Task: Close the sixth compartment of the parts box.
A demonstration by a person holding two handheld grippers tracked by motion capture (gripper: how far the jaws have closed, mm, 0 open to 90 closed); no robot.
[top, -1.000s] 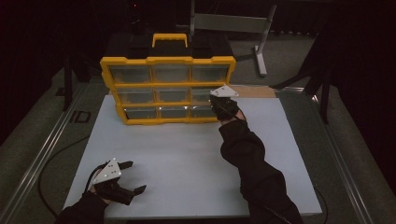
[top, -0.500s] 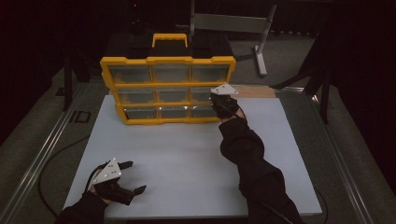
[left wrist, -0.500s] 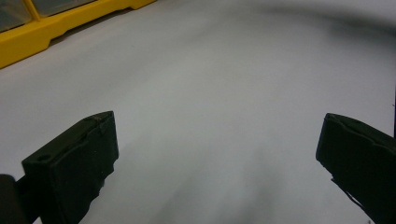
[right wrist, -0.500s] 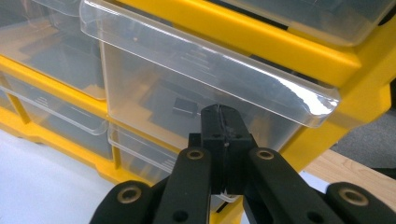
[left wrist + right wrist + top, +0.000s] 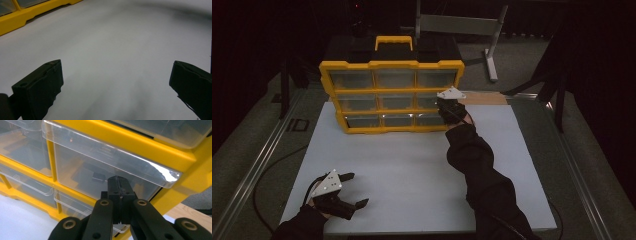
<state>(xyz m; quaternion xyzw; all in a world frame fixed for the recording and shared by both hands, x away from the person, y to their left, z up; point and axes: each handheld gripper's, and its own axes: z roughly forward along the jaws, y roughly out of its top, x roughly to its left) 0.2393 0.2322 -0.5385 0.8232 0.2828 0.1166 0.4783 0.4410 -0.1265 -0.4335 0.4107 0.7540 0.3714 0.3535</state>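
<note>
A yellow drawer cabinet (image 5: pixel 392 65) with clear plastic drawers stands at the back of the white table (image 5: pixel 412 165). My right gripper (image 5: pixel 445 109) is at the cabinet's right column, level with the middle row. In the right gripper view its jaws (image 5: pixel 119 185) are shut tight together with nothing between them, tips just under the handle lip of a clear drawer (image 5: pixel 82 167) that has a small dark part inside. My left gripper (image 5: pixel 356 189) rests low at the table's near left corner, open, with bare white surface between its jaws (image 5: pixel 117 82).
A wooden strip (image 5: pixel 484 98) lies to the right of the cabinet. Behind the table stands a grey metal frame (image 5: pixel 462 24). A metal rail (image 5: pixel 259 165) runs along the left side. The yellow cabinet base (image 5: pixel 30 13) shows far off in the left gripper view.
</note>
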